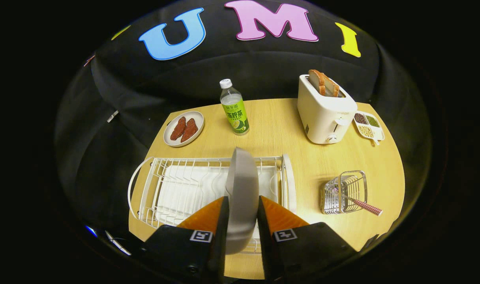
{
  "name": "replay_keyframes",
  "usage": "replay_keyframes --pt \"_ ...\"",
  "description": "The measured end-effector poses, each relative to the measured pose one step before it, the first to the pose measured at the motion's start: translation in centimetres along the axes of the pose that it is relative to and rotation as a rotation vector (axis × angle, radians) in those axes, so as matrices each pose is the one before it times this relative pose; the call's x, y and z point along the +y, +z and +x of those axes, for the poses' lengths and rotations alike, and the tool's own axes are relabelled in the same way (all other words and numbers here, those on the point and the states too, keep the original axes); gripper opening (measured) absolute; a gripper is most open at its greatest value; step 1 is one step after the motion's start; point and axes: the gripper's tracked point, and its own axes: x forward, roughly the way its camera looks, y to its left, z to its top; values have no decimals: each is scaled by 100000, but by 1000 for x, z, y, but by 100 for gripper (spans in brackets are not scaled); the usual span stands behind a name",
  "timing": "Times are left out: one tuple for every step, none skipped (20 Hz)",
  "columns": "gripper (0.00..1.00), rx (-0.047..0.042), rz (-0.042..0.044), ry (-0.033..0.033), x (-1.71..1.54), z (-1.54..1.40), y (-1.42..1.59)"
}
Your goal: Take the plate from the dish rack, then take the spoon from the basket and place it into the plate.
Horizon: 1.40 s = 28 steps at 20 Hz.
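Crowding gripper [242,211] and plate [242,185]: dish rack [177,189]

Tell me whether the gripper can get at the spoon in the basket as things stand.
Probably not yet: the gripper is shut on the plate, held on edge above the dish rack. The spoon lies off to the side in the basket, handle poking out unobstructed, but the jaws are occupied.

Bare wooden tabletop [303,165] lies open between the white wire dish rack [177,185] and small wire basket [344,193] (white toaster [325,112] stands beyond).
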Motion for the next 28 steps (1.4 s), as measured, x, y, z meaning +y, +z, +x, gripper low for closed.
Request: replay_keyframes --pt "38 -230 1043 -1559 -150 14 8" --pt "37 -195 187 -727 208 -16 19" --pt "36 -390 -543 -386 247 -41 -82" --pt "34 -412 -1027 -505 149 -126 0" --pt "33 -650 -670 -546 82 -105 57" --pt "33 -794 -80 -683 54 -205 166" --pt "33 -1000 187 -909 10 -137 202" --pt "33 -1243 -90 -1049 -30 -143 441" --pt "33 -1406 -1077 -1241 -122 -114 449" --pt "33 -1253 -1644 -820 -59 -146 528" --pt "33 -245 -1042 -597 9 0 202" --pt "31 383 -180 -167 82 110 -32" --pt "31 -187 108 -302 75 -220 34" --pt "31 222 72 -299 -51 -24 -72" --pt "31 -87 157 -804 -129 -88 -55" --pt "31 -1326 -384 -2151 -366 -192 307" --pt "31 -2265 -753 -1870 -318 -373 607" --pt "31 -1876 -1020 -377 218 -255 673" --pt "31 -773 -922 295 266 -85 247" --pt "31 -115 394 1211 345 -152 195" --pt "29 411 912 1411 189 -34 -13" --pt "27 233 430 1172 -7 -10 -90" --pt "24 72 -332 632 -326 16 -77" --pt "22 313 245 1163 -165 -43 -215" --pt "20 540 511 491 -228 201 -366" --pt "20 474 601 387 -353 -74 -281" --pt "20 213 1048 906 -363 -115 -218" --pt "20 82 1332 2158 -122 -265 -128"
